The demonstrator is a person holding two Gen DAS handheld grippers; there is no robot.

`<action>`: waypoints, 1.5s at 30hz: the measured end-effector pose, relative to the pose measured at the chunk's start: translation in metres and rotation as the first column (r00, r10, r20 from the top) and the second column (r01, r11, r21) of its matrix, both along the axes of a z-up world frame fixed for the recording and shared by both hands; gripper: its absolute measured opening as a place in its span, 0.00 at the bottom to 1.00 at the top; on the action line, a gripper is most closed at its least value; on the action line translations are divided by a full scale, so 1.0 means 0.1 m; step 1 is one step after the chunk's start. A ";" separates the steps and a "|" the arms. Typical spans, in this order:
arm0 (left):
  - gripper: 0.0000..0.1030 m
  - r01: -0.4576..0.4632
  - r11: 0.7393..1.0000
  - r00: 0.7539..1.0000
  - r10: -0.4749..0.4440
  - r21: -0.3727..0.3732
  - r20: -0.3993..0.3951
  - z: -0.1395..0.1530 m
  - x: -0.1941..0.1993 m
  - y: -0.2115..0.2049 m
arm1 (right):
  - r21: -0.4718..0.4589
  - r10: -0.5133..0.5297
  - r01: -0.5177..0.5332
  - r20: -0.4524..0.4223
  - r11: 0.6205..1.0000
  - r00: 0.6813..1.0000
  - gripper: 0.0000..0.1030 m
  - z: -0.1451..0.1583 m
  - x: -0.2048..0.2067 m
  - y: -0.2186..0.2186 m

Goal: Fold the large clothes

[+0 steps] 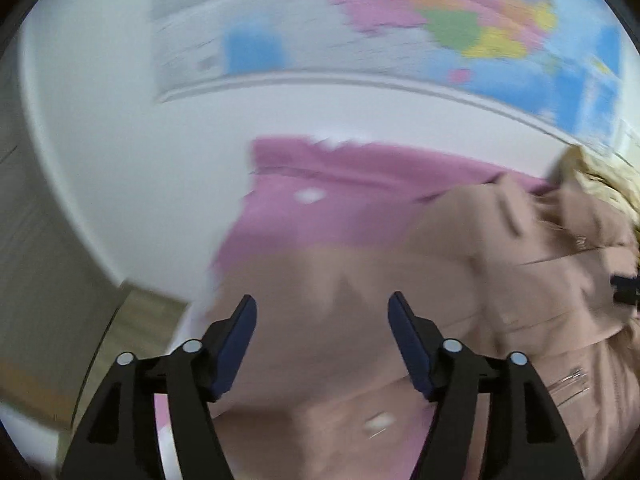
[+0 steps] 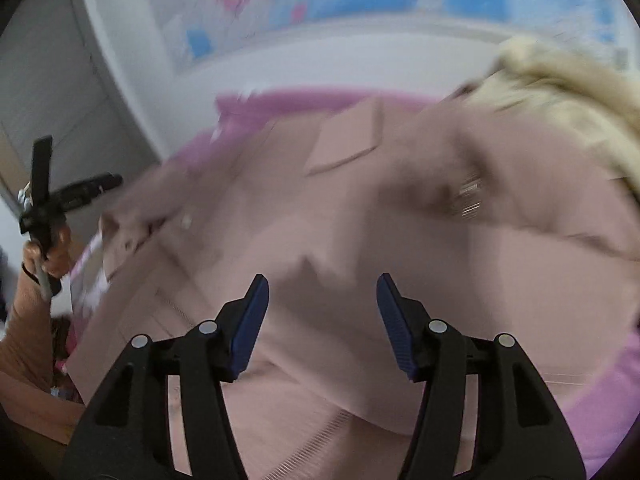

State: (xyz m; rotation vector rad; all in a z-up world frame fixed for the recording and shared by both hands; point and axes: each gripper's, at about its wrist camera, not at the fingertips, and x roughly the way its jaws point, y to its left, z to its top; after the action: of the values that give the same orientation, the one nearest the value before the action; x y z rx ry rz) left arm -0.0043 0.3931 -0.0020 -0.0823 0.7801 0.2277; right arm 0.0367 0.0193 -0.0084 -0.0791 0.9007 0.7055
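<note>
A dusty-pink coat lies crumpled on a pink sheet, spreading just ahead of and beneath both tools. The left gripper has its jaws spread wide with nothing between them, and coat fabric shows through the gap. The right gripper is likewise spread wide and holds nothing, over the middle of the coat. A cream fur collar edges the coat on the far right. Behind the sheet rises a white wall carrying a coloured map. Both views are blurred.
</note>
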 end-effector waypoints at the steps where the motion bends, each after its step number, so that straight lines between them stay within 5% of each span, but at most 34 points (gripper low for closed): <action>1: 0.66 -0.030 0.999 0.999 0.029 -0.017 -0.019 -0.06 -0.07 0.10 | 0.012 0.020 -0.019 -0.032 1.000 0.999 0.54 -0.08 0.00 0.10; 9: 0.72 -0.059 0.998 0.994 0.057 -0.020 -0.096 -0.48 -0.33 0.38 | 0.012 0.053 -0.052 -0.079 0.999 0.995 0.62 -0.20 -0.08 0.23; 13: 0.44 -0.050 0.997 0.990 0.056 0.051 -0.133 -0.60 -0.25 0.35 | 0.021 0.030 -0.029 -0.086 0.999 0.996 0.65 -0.18 -0.09 0.19; 14: 0.19 -0.043 0.998 0.991 0.048 0.043 -0.122 -0.58 -0.26 0.35 | 0.024 0.025 -0.023 -0.087 0.999 0.996 0.65 -0.18 -0.10 0.17; 15: 0.08 -0.044 0.999 0.993 0.047 0.025 -0.112 -0.54 -0.28 0.37 | 0.025 0.018 -0.016 -0.085 1.000 0.996 0.64 -0.17 -0.11 0.14; 22: 0.03 0.008 1.000 0.997 -0.007 -0.016 0.073 0.14 -0.31 0.18 | 0.066 -0.037 0.041 -0.073 0.997 0.997 0.65 -0.10 -0.17 -0.12; 26: 0.03 0.200 0.977 0.951 -0.213 0.080 0.225 0.84 -0.32 -0.48 | 0.096 -0.074 0.079 -0.054 0.992 0.996 0.64 -0.01 -0.21 -0.29; 30: 0.04 0.412 0.900 0.868 -0.434 0.139 0.242 1.09 -0.18 -1.36 | 0.131 -0.117 0.122 -0.047 0.984 0.992 0.65 0.06 -0.27 -0.48; 34: 0.14 0.595 0.796 0.790 -0.604 0.105 0.102 0.68 0.20 -2.19 | 0.154 -0.152 0.161 -0.072 0.975 0.986 0.65 0.03 -0.32 -0.65; 36: 0.42 0.629 0.772 0.774 -0.633 0.090 0.023 0.41 0.34 -2.40 | 0.145 -0.169 0.178 -0.074 0.973 0.983 0.65 0.02 -0.36 -0.71; 38: 0.50 0.610 0.782 0.790 -0.613 0.125 -0.021 0.19 0.42 -2.50 | 0.151 -0.170 0.180 -0.082 0.972 0.982 0.65 0.01 -0.38 -0.75; 40: 0.50 0.610 0.789 0.790 -0.613 0.080 0.016 0.18 0.40 -2.40 | 0.154 -0.164 0.174 -0.079 0.973 0.983 0.66 0.00 -0.40 -0.75; 45: 0.82 0.566 0.824 0.799 -0.543 -0.019 0.259 0.53 0.05 -1.67 | 0.166 -0.121 0.133 -0.083 0.977 0.989 0.67 -0.03 -0.39 -0.61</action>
State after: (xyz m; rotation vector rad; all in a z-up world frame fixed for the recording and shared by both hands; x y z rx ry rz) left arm 0.0005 0.2263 0.0505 0.0327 0.5383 -0.3806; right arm -0.0026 -0.0422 -0.0115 0.1572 0.9026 0.6668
